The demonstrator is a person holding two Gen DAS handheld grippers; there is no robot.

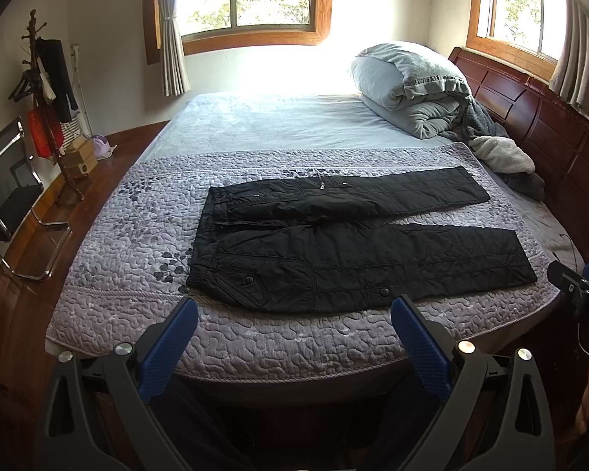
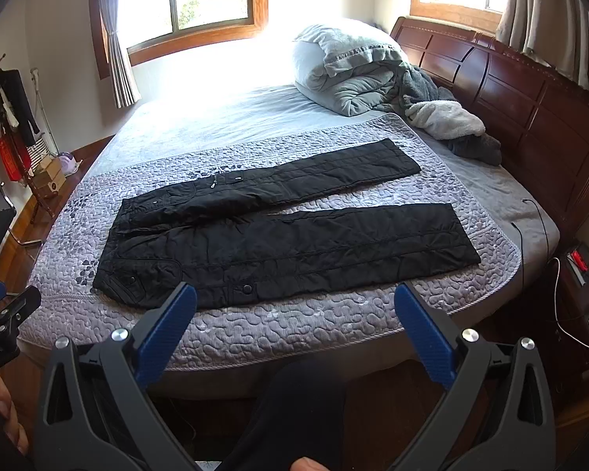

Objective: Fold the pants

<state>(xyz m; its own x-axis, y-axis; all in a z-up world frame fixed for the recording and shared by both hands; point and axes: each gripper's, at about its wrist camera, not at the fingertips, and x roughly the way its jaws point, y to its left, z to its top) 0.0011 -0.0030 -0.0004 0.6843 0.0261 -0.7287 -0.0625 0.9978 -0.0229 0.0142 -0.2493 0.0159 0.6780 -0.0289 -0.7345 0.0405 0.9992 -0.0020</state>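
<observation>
Black quilted pants (image 1: 333, 243) lie flat on the purple quilted bedspread (image 1: 137, 212), waist to the left, both legs spread apart and pointing right. They also show in the right wrist view (image 2: 278, 235). My left gripper (image 1: 294, 310) is open and empty, held above the bed's near edge just short of the pants' near side. My right gripper (image 2: 294, 298) is open and empty, also at the near edge, in front of the near leg. Each gripper shows at the edge of the other's view.
A folded grey duvet (image 1: 408, 86) and crumpled blankets (image 1: 502, 157) lie at the head of the bed by the dark wooden headboard (image 2: 510, 90). A coat stand (image 1: 47, 90) and a chair (image 1: 11, 196) stand left. A nightstand with cables (image 2: 581, 286) is right.
</observation>
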